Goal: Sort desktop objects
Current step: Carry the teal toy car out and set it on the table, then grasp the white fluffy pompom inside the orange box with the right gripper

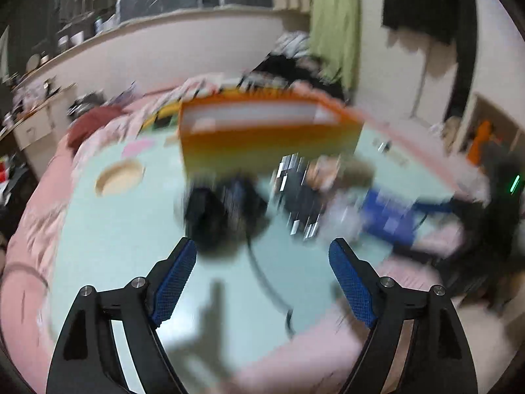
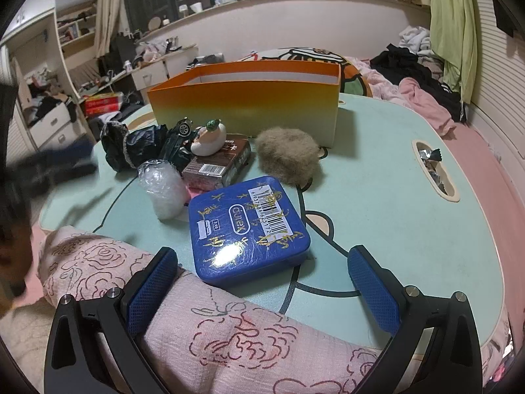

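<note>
Mint tabletop (image 2: 377, 177) holds blue tin (image 2: 247, 229) just ahead of open right claw (image 2: 262, 259).

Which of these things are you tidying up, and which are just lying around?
For the sorting job:
- orange box
- blue tin
- fuzzy brown ball
- brown packet
- white duck figure
- toy car
- clear plastic wad
- black bundle

Just lying about:
- pink rose-print cloth
- pile of clothes
- green curtain
</note>
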### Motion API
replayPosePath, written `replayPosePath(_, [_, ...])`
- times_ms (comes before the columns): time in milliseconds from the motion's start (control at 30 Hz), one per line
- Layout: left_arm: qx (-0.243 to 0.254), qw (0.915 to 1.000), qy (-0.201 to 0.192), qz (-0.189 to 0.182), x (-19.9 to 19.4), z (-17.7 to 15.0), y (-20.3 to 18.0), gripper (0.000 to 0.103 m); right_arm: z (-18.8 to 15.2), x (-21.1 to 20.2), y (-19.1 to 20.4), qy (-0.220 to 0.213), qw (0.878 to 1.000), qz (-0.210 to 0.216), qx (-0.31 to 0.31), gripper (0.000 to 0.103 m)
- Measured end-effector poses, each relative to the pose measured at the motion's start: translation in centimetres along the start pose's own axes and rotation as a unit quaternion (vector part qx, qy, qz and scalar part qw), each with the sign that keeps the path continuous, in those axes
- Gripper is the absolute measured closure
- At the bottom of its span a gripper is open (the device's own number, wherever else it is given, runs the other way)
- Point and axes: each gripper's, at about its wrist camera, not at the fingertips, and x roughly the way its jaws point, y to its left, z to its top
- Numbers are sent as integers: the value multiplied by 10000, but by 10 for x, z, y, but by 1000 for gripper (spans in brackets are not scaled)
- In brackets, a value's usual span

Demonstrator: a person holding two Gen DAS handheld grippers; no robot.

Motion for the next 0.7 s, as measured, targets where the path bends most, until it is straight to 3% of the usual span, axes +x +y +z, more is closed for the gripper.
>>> replayPosePath(33, [-63,9999,90,4,8,-8,0,17,0,0,0,-1,10000,0,-1,0])
replayPosePath(67, [-35,9997,-146,190,13,-15,-4,13,0,0,0,8,10000,-5,-5,0])
replayPosePath(100, [26,9994,-95,344,16,-17,-7,9,-1,0,0,1,10000,-12,-28,0])
replayPosePath(267, [46,9992,-80,386,16,-14,-10,9,1,3,-3,-15,10000,62,13,0])
replayPosePath(467, [35,9992,-91,375,18,-14,-6,9,7,-18,-29,-252,9952,688,645,0])
replayPosePath(600, [35,9993,-87,371,21,-16,-6,9,52,-42,-51,-852,9807,1070,1396,2])
replayPosePath(700, [33,9993,-89,373,22,-16,-6,9,112,-27,-29,-532,9869,1026,1127,11])
